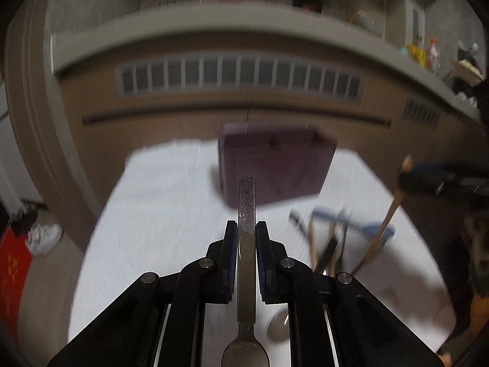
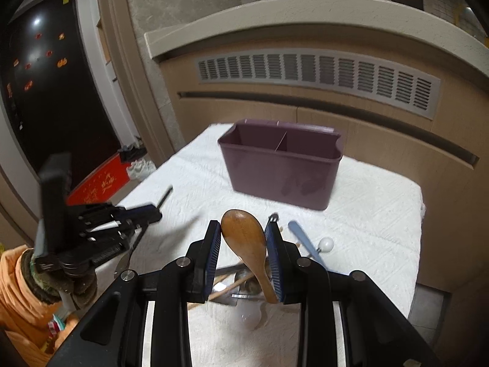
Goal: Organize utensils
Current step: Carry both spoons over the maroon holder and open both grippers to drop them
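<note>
My left gripper (image 1: 247, 229) is shut on a metal spoon (image 1: 246, 202); the handle points forward and the bowl hangs toward the camera. It is held above the white cloth, short of the purple two-compartment caddy (image 1: 275, 165). My right gripper (image 2: 243, 226) is shut on a wooden spoon (image 2: 244, 238), gripped at the bowl's sides with the bowl pointing ahead toward the caddy (image 2: 281, 165). In the right wrist view the left gripper (image 2: 149, 211) sits at the left, with the metal spoon's handle (image 2: 165, 195) sticking out. The caddy looks empty.
Loose utensils lie on the white cloth (image 2: 366, 214) under my right gripper: chopsticks (image 2: 232, 287), a blue-handled piece (image 2: 302, 238) and a white round-ended one (image 2: 325, 244). A wooden cabinet with a vent stands behind the table. An orange sleeve (image 2: 15, 290) shows at the left.
</note>
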The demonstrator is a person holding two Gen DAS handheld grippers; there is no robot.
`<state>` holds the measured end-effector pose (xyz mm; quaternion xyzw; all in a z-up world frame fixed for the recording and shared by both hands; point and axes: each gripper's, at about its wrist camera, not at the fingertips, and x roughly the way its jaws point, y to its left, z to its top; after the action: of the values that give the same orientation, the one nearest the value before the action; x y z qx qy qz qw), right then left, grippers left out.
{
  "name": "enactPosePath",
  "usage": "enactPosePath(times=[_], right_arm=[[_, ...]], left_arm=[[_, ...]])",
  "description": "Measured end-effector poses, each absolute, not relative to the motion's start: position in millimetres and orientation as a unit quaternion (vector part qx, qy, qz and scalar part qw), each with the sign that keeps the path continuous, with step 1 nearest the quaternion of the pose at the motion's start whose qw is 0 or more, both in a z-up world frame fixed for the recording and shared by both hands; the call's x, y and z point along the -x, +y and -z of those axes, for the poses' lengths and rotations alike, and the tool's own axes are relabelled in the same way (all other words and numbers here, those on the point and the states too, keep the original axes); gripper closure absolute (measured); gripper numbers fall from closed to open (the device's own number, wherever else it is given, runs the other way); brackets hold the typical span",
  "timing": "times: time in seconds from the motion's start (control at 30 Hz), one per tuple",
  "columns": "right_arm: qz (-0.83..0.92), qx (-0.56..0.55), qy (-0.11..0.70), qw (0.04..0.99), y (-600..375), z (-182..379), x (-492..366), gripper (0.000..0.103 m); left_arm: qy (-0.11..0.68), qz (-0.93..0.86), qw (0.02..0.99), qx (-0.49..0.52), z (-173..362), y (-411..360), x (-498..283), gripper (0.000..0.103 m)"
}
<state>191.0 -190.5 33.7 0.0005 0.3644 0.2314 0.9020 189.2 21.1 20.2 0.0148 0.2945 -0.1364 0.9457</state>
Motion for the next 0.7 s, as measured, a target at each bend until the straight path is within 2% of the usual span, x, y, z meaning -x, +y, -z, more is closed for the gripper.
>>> enactPosePath(times=[0.2, 0.33, 0.5, 0.7], right_arm=[[-0.233, -0.017, 0.303, 0.924, -198.6, -89.8, -215.9, 0.075], [-0.230, -0.018, 0.255, 0.939, -202.2, -135.9, -238.7, 0.075], [-0.220, -0.018, 0.206, 0.953, -210.8, -168.9, -270.1, 0.075], [-0.225, -0.036, 0.206, 0.952, -222.4, -157.5, -316.3, 0.075]], left_arm=[[0.152, 0.145, 0.978, 0.002, -118.5, 4.0, -213.6, 0.091], [0.088, 0.151, 0.984, 0.035, -150.9, -2.4, -243.0, 0.091], [0.029, 0.157, 0.986, 0.055, -158.1, -13.8, -280.4, 0.091], [0.008, 0.138, 0.989, 0.057, -140.7, -21.3, -319.6, 0.091]])
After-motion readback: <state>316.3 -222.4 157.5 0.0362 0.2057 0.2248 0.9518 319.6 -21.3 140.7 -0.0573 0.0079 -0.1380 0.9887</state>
